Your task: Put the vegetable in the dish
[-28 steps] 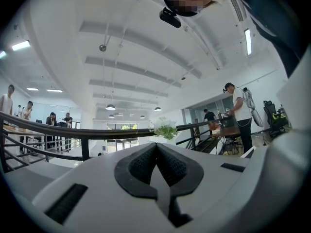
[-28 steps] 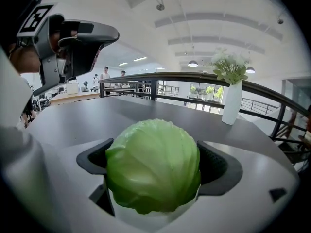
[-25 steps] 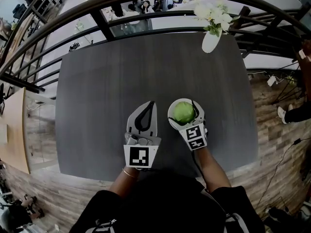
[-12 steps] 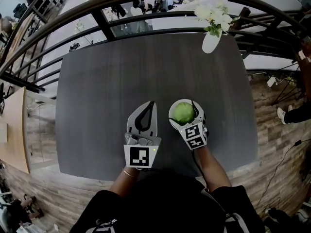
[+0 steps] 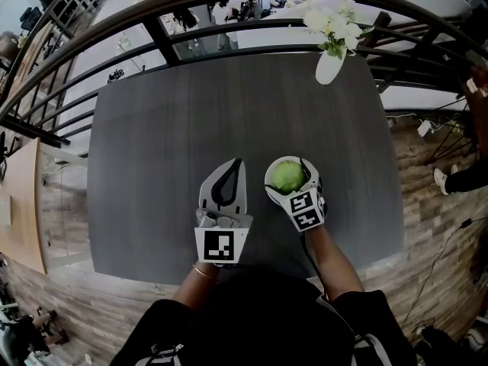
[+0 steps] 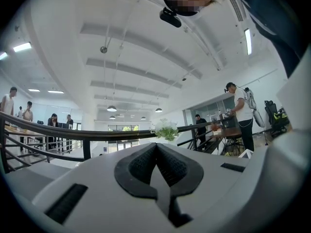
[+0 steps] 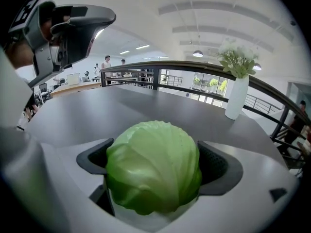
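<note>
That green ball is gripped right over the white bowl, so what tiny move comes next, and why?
Probably open the right gripper: its jaws clamp the cabbage, which sits over the white dish, whose white shows just beneath it. Whether it touches the bottom I cannot tell.

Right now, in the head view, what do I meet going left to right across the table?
Left gripper, shut and empty → cabbage, clamped in the right gripper → white vase of flowers at the far edge. The dish overlaps the cabbage, so it is left out of the order.
</note>
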Action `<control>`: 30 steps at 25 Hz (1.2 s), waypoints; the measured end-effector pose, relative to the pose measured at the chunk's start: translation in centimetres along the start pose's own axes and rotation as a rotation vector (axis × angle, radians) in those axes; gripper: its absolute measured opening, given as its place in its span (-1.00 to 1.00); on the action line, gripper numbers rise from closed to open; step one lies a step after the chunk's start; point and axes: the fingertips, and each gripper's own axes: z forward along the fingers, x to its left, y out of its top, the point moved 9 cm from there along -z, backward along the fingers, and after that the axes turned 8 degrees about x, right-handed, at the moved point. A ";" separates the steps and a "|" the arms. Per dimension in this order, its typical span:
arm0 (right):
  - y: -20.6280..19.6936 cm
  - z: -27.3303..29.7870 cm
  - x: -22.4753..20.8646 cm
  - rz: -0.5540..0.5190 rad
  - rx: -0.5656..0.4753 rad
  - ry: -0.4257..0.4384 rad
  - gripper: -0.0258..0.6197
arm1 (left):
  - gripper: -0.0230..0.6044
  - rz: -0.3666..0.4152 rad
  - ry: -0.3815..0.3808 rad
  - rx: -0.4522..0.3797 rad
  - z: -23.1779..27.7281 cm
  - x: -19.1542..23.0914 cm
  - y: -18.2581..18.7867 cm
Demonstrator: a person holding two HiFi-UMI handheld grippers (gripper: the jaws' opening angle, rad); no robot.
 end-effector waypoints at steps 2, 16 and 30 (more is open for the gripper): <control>0.0 0.0 -0.1 0.002 0.004 0.001 0.68 | -0.91 0.013 -0.004 0.001 0.1 -0.1 0.1; 0.1 0.2 -0.3 0.046 0.058 0.029 0.68 | -0.91 -0.004 0.009 -0.006 0.0 0.1 0.3; 0.3 -0.1 -0.3 0.001 0.064 0.004 0.68 | -0.91 -0.008 0.011 -0.015 -0.1 0.1 0.4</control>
